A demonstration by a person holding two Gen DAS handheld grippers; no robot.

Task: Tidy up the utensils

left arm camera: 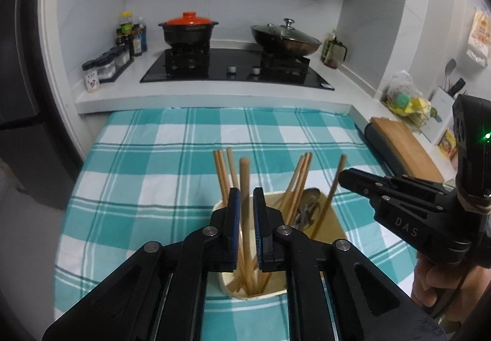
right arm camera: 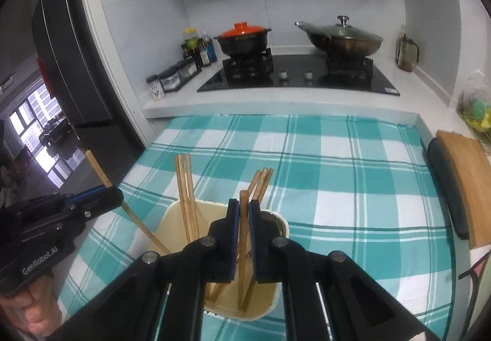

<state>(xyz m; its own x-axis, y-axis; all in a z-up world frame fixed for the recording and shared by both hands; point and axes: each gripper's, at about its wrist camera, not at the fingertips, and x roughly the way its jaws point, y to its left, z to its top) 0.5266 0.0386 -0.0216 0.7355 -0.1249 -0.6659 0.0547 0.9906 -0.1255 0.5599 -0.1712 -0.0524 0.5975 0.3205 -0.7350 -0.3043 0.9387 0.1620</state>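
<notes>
Here, we are working over the checked cloth (left arm camera: 147, 138) that is filling the middle of both views, with the stove (left arm camera: 236, 67) running across the top behind it. Lower centre on the cloth, the cream holder (right arm camera: 181, 218) is standing upright, already taking in several chopsticks (left arm camera: 222, 169) that are leaning out against its rim, plus what seems to be a metal spoon (left arm camera: 310, 203) in its right half.

We are bringing both tools in over that holder, angled downward, probably so each stick's lower end drops inside the rim, not onto the cloth. The left gripper (left arm camera: 245, 206) is sitting bottom centre of its own view with its jaws slightly parted around one chopstick (left arm camera: 244, 181); a sliver of gap is showing on each side of the stick, so we are judging it as being let go, not pinched. The stick's foot is already reaching down inside the holder.

The right gripper (right arm camera: 244, 218), bottom centre of its view, is pressing its blue pads (right arm camera: 235, 236) onto another stick (right arm camera: 243, 233), keeping it near upright with its tip down in the holder.

We are reckoning the sorting is well along, with these two sticks going in last.
</notes>
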